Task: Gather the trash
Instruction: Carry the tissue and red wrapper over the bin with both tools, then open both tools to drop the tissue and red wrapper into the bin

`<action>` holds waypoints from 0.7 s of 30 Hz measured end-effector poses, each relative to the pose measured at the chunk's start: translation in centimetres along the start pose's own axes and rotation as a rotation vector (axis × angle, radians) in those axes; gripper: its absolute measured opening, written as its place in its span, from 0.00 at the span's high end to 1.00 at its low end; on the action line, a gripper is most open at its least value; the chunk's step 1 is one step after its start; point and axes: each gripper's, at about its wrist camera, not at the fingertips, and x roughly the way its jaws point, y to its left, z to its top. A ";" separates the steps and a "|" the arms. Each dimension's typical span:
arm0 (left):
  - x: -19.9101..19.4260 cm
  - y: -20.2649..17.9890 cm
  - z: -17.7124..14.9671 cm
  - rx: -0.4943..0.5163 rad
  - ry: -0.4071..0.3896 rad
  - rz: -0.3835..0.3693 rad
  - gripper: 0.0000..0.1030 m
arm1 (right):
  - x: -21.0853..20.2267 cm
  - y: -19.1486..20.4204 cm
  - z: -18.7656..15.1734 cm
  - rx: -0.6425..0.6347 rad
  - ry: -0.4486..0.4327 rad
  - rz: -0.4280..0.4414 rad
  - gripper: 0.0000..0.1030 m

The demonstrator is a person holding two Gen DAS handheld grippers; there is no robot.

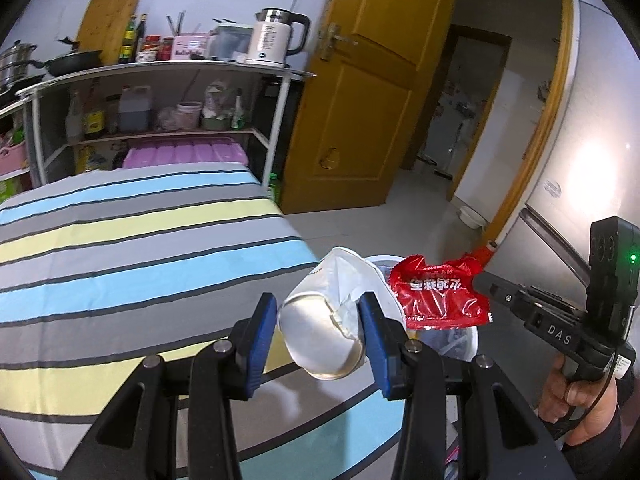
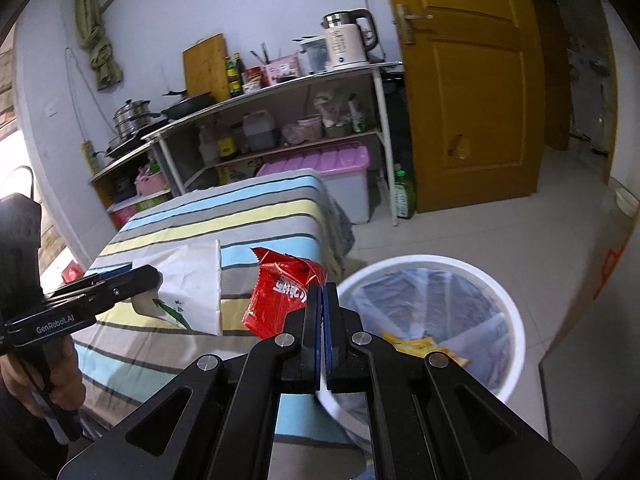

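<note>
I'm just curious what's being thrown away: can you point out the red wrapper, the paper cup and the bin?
Red wrapper [image 2: 280,294], right wrist view, its printed front.
Paper cup [image 1: 324,336], left wrist view, its base.
Bin [image 2: 512,320], right wrist view, its white rim.

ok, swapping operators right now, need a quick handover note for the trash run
Left gripper: shut on a crushed white paper cup, held above the striped bed.
Right gripper: shut on a red snack wrapper, at the bed's edge beside the bin.
White lined bin on the floor, a yellow wrapper already inside.
Done: both pieces picked up.
Left: carry both over the bin and release.
</note>
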 end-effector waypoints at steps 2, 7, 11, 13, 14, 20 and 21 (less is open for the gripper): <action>0.7 -0.8 0.2 0.013 0.006 -0.011 0.57 | -0.2 -0.8 -0.1 0.013 -0.002 -0.012 0.99; 2.6 -2.8 0.5 0.045 0.028 -0.042 0.57 | -0.4 -2.9 -0.6 0.051 -0.002 -0.043 0.99; 4.1 -4.4 0.6 0.074 0.045 -0.061 0.57 | -0.4 -4.7 -1.0 0.085 0.004 -0.067 0.99; 4.7 -5.1 0.5 0.083 0.053 -0.068 0.57 | -0.2 -5.5 -1.2 0.099 0.009 -0.077 0.99; 5.1 -5.4 0.5 0.087 0.058 -0.072 0.57 | -0.1 -5.9 -1.3 0.106 0.013 -0.082 0.99; 7.2 -6.7 0.0 0.104 0.096 -0.087 0.57 | 0.4 -7.7 -1.9 0.132 0.033 -0.100 0.99; 7.6 -6.9 0.0 0.106 0.102 -0.087 0.56 | 0.6 -8.1 -2.0 0.138 0.039 -0.103 0.99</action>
